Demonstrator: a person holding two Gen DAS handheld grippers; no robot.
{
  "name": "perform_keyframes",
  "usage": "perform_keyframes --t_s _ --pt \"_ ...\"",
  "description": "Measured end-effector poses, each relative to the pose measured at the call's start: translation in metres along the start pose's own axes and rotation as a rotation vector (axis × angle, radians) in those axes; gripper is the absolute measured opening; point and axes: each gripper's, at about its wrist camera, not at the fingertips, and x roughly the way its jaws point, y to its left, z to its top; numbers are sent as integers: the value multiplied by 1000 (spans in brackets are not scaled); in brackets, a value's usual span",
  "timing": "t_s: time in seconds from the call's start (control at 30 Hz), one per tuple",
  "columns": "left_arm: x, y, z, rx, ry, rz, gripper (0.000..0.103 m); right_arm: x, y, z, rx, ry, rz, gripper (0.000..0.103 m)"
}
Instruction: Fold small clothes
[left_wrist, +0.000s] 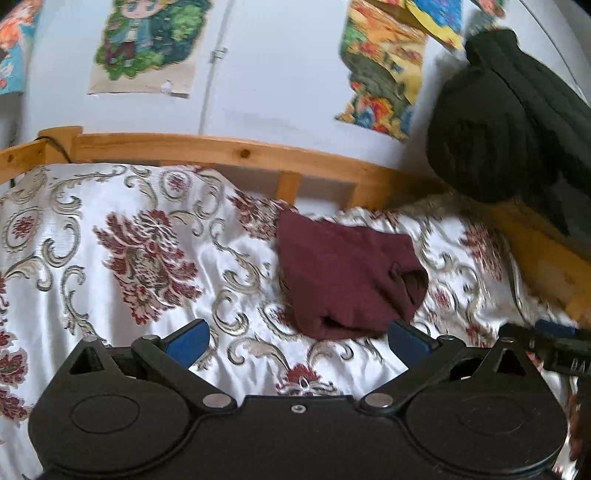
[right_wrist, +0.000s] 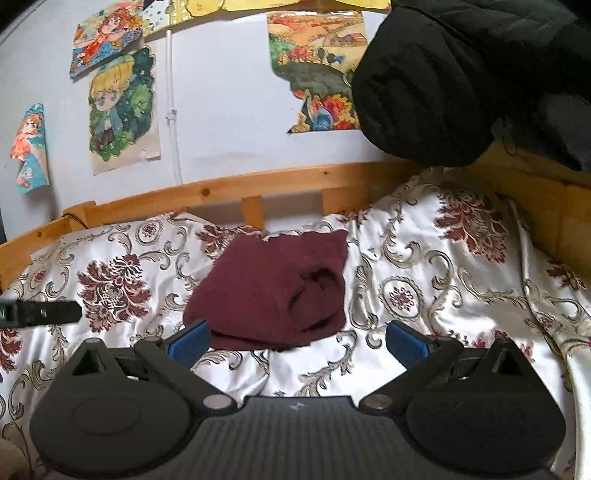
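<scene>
While both tools hang just short of the cloth with nothing in them, the fold looks well advanced but perhaps not finished. Nearest in each wrist view is the tool itself: the left gripper has its blue pads spread wide and empty, and the right gripper is spread just as wide, also holding nothing. The right one's tip shows at the right edge of the left view, just beside the garment's near right corner, and the left one's tip enters the right view from the left, near the garment's left side.

Just beyond the pads lies the maroon garment, a small knit piece resting on the floral satin bedspread. It already sits as a compact, roughly squared bundle with doubled layers along its near edge. A loose pocket of fabric gapes on its right half, so I judge one more tuck or smoothing remains; what kind of garment it is I cannot tell.

Behind the garment runs the wooden bed rail. Beyond and to the right of the garment a black quilted jacket hangs over the corner, and cartoon posters cover the wall farthest back.
</scene>
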Motion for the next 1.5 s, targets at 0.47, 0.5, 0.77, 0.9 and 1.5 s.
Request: perform_keyframes --t_s 0.47,0.5,0.77,0.9,1.5 --pt "12 -2 -6 22 64 5 102 6 -1 -1 2 23 -8 103" --pt "12 -3 -6 23 66 5 102 6 -1 -1 3 24 -8 103" --pt "12 -4 -7 35 68 3 102 5 -3 -2 13 21 -12 103" --pt "12 -4 -7 35 68 3 102 5 -3 -1 14 22 -12 103" --pt "15 -1 -8 22 94 23 102 6 2 -3 12 30 -16 103"
